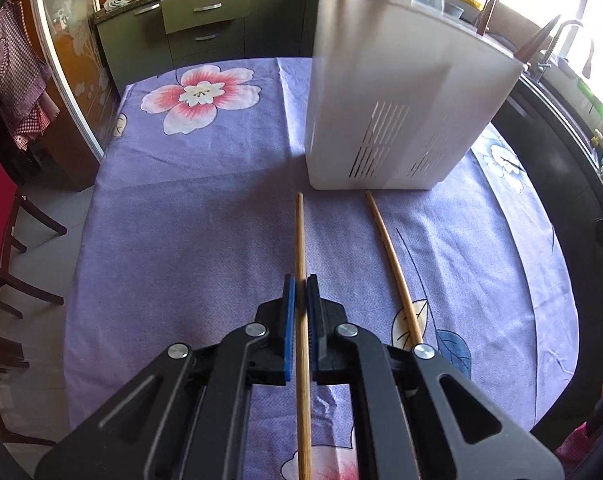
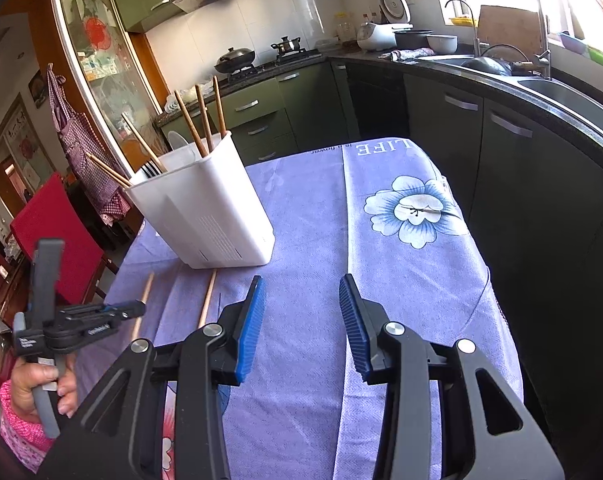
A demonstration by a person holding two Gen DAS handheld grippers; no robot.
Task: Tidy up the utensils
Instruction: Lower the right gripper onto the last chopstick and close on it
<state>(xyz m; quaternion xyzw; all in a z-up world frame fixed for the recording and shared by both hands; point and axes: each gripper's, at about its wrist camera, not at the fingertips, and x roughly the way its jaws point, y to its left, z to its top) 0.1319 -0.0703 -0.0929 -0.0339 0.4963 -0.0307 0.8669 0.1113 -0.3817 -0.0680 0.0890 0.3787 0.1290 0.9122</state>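
Left gripper (image 1: 300, 286) clenching wooden chopstick (image 1: 300, 236) lying on tablecloth (image 1: 181, 220), holder (image 1: 397, 112) at 1 o'clock; lifting level advised. Right gripper (image 2: 303, 300) idling, jaws spread. Second chopstick (image 1: 393, 264) awaiting.

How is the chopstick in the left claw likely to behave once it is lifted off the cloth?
The chopstick looks like thin, straight wood, so probably stiff and very light. The left claw pinches it between narrow pads with a long length sticking out ahead, so it may pivot or droop. Being slim and rounded, it could roll on the tablecloth if dropped.
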